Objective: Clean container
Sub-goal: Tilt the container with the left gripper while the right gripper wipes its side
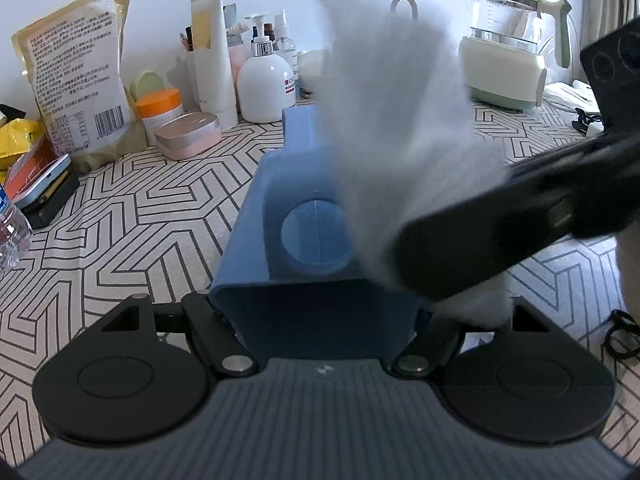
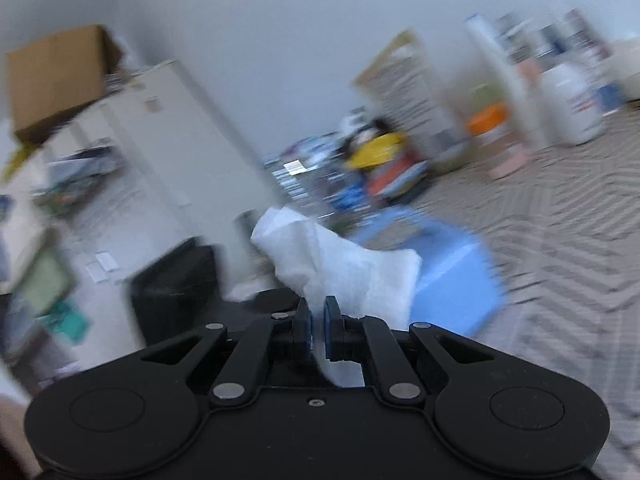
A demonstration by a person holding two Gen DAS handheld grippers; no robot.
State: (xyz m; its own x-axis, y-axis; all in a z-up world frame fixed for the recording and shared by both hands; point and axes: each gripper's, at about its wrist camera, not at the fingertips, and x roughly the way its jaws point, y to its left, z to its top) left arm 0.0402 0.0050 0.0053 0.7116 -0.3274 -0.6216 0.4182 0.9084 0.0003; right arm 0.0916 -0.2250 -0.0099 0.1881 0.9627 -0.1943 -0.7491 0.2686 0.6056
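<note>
A blue plastic container (image 1: 296,208) lies tipped with its opening towards the left wrist camera, and my left gripper (image 1: 324,320) is shut on its near rim. A round disc shows on its inner floor. A white wipe (image 1: 392,120), motion-blurred, hangs over the container's right side, and the right gripper's black fingers (image 1: 460,240) come in from the right at the container's mouth. In the right wrist view my right gripper (image 2: 316,320) is shut on the wipe (image 2: 344,268), with the container (image 2: 452,280) just beyond, blurred.
The container rests on a table with a geometric-patterned cloth (image 1: 140,216). Along the back stand a large food bag (image 1: 76,80), several bottles and tubes (image 1: 266,84), a pink case (image 1: 188,136) and a glass kettle (image 1: 504,64). A water bottle (image 1: 12,232) stands at the left edge. A white cabinet (image 2: 160,140) and a black bin (image 2: 176,288) stand beyond the table.
</note>
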